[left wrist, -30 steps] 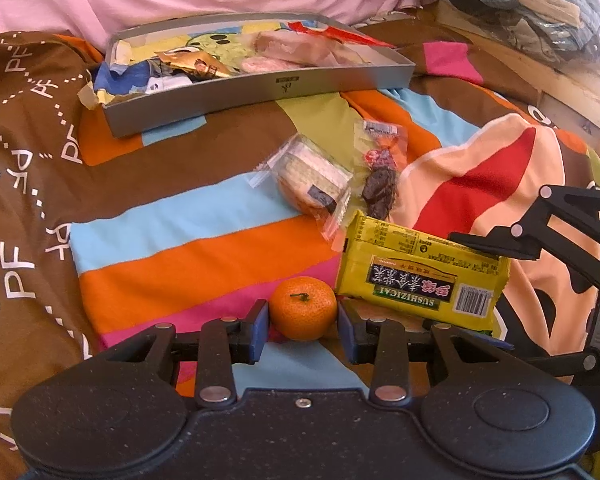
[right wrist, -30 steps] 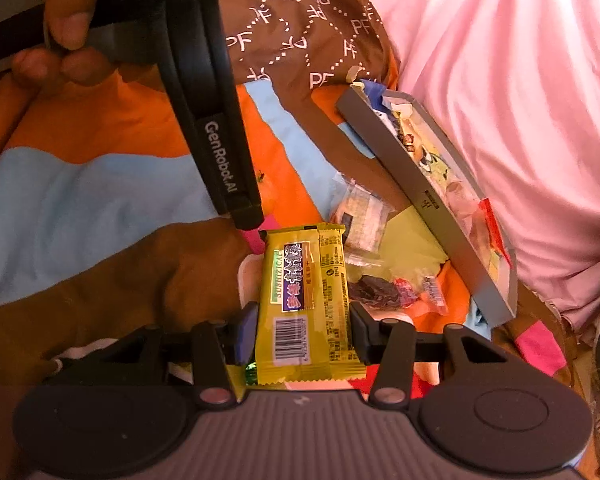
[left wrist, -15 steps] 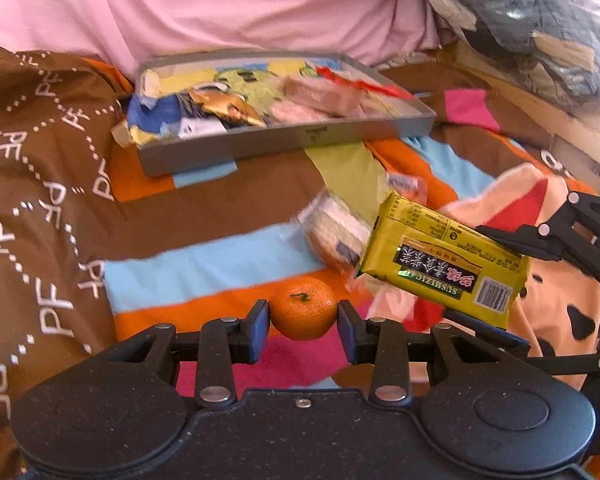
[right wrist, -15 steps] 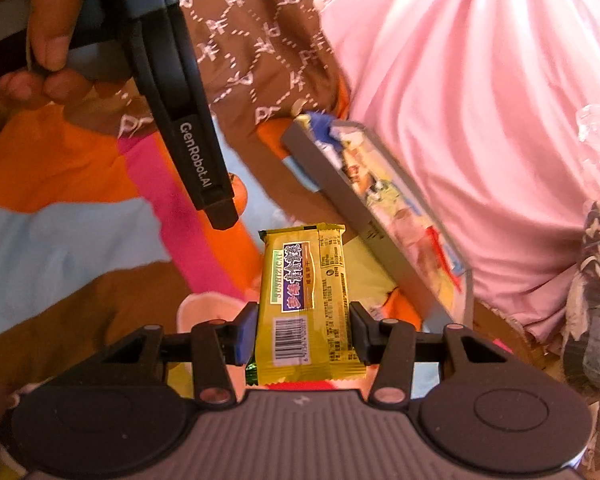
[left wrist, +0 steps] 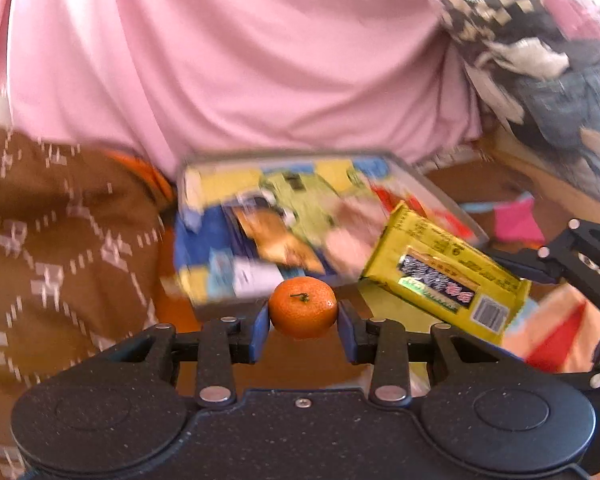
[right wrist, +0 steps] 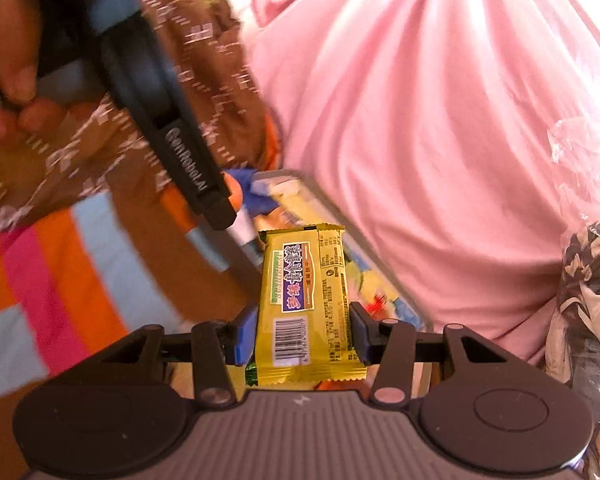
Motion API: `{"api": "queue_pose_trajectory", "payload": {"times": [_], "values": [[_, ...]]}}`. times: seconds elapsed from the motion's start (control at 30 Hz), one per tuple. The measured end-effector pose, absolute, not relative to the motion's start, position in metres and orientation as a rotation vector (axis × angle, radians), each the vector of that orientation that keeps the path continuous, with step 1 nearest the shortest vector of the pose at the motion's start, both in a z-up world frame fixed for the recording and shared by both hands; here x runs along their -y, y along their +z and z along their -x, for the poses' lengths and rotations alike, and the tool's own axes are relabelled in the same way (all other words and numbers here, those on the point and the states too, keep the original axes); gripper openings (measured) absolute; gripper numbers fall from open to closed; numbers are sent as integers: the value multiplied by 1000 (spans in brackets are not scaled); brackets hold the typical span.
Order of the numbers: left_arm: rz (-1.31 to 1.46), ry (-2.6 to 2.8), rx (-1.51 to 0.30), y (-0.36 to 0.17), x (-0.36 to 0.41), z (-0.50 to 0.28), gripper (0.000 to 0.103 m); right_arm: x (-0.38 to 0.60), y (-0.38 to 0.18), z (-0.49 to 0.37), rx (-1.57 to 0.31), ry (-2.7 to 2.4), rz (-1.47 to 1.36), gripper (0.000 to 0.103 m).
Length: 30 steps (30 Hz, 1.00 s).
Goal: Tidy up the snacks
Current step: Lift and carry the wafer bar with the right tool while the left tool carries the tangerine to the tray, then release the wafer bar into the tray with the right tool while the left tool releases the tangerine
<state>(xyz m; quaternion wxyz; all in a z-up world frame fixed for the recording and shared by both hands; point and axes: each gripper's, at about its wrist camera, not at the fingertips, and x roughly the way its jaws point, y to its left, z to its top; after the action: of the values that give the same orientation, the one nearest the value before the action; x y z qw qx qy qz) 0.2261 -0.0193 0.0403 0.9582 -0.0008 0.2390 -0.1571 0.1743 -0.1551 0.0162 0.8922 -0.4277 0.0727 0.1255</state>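
My left gripper is shut on a small orange mandarin, held in the air just short of the grey snack tray. The tray holds several wrapped snacks and looks blurred. My right gripper is shut on a yellow snack packet with a barcode. That yellow packet hangs over the tray's right front corner in the left wrist view, with the right gripper's linkage behind it. In the right wrist view the left gripper's finger crosses the upper left, with the mandarin peeking past its tip, over the tray's near end.
A pink cloth rises behind the tray. The bed cover is brown with white marks on the left and striped in colours nearer me. A pile of dark patterned fabric lies at the right. A hand grips the left tool.
Both grippers have lifted off the striped cover and moved toward the tray, carrying the mandarin and the yellow packet. The tray now looks much closer; the loose snacks on the cover have dropped from view.
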Motion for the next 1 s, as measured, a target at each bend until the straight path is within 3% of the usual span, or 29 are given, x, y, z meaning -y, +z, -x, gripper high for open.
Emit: {"api": "queue_pose_trajectory", "payload": {"times": [0.3, 0.83, 0.93, 1.0], "values": [[33, -239, -469, 64, 11, -294, 39, 136, 50, -239, -128, 226, 965, 52], [17, -198, -551, 35, 10, -347, 39, 112, 23, -309, -300, 208, 913, 52], [19, -198, -565, 32, 9, -349, 39, 111, 19, -313, -299, 192, 918, 61], [31, -202, -565, 33, 7, -349, 40, 110, 17, -311, -268, 161, 940, 88]]}}
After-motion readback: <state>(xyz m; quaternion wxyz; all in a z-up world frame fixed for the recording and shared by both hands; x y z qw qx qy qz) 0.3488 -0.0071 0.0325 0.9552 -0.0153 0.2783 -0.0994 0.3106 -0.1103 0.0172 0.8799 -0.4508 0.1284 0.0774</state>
